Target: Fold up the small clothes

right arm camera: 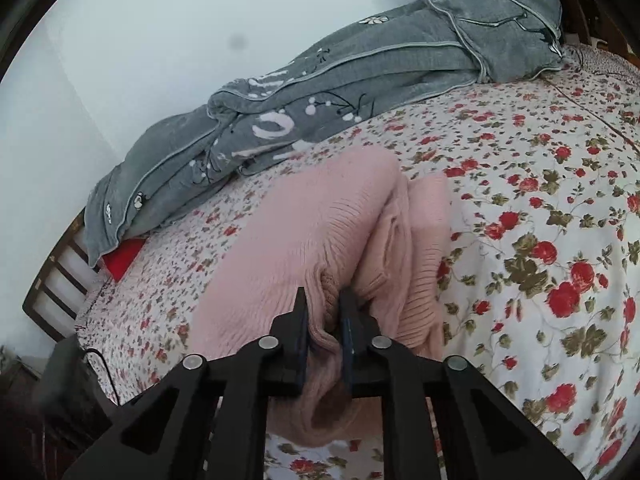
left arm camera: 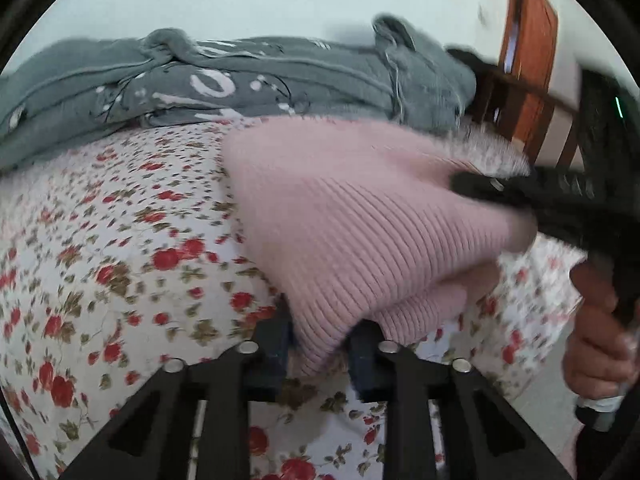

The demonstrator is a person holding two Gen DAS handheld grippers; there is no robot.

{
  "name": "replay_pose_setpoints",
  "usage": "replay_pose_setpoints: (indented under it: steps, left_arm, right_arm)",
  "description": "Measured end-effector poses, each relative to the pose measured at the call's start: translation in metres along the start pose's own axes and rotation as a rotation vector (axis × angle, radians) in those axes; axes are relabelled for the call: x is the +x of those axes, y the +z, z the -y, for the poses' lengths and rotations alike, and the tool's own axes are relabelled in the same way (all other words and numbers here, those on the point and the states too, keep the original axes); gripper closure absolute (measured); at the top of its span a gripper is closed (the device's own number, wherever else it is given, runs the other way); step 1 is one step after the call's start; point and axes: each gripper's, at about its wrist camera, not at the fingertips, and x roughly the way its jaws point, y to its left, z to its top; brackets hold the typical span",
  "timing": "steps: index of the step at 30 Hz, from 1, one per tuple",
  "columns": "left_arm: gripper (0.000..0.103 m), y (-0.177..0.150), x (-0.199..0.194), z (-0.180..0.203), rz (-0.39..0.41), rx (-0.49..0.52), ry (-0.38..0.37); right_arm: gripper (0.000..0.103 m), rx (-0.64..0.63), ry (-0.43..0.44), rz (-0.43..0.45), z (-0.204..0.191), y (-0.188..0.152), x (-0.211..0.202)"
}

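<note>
A pink ribbed knit garment [left arm camera: 352, 232] lies partly folded on the flowered bedsheet [left arm camera: 120, 240]. My left gripper [left arm camera: 320, 356] has its jaws around the garment's near corner, with fabric between the fingers. My right gripper [right arm camera: 325, 320] is shut on a bunched fold of the same pink garment [right arm camera: 320, 240] and lifts it a little. In the left wrist view the right gripper [left arm camera: 500, 188] reaches in from the right edge and pinches the garment's far side, with the person's hand [left arm camera: 596, 344] on its handle.
A crumpled grey quilt [left arm camera: 240, 80] with white print lies along the far side of the bed, against a pale wall; it also shows in the right wrist view [right arm camera: 360, 88]. A wooden headboard [left arm camera: 528, 64] stands at the right. Bed slats [right arm camera: 60, 280] and a red item [right arm camera: 124, 258] show at left.
</note>
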Motion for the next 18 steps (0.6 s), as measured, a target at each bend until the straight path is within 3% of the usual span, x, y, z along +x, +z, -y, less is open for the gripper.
replay_pose_setpoints:
  steps: [3, 6, 10, 18]
  left_arm:
    - [0.084, -0.004, 0.002, -0.008, -0.026, -0.025, -0.043]
    - [0.082, -0.006, 0.011, -0.001, -0.040, -0.013, -0.016]
    - [0.077, -0.007, 0.009, 0.005, -0.061, -0.006, 0.003]
    - [0.068, -0.008, -0.004, 0.003, -0.065, -0.013, -0.004]
  right_arm:
    - [0.094, -0.011, 0.068, 0.095, 0.006, -0.010, -0.028]
    - [0.094, -0.015, -0.003, 0.032, 0.014, -0.023, -0.005]
    - [0.091, 0.082, 0.067, 0.051, 0.026, -0.026, -0.009]
    - [0.075, 0.054, 0.070, 0.045, 0.016, -0.029, -0.021]
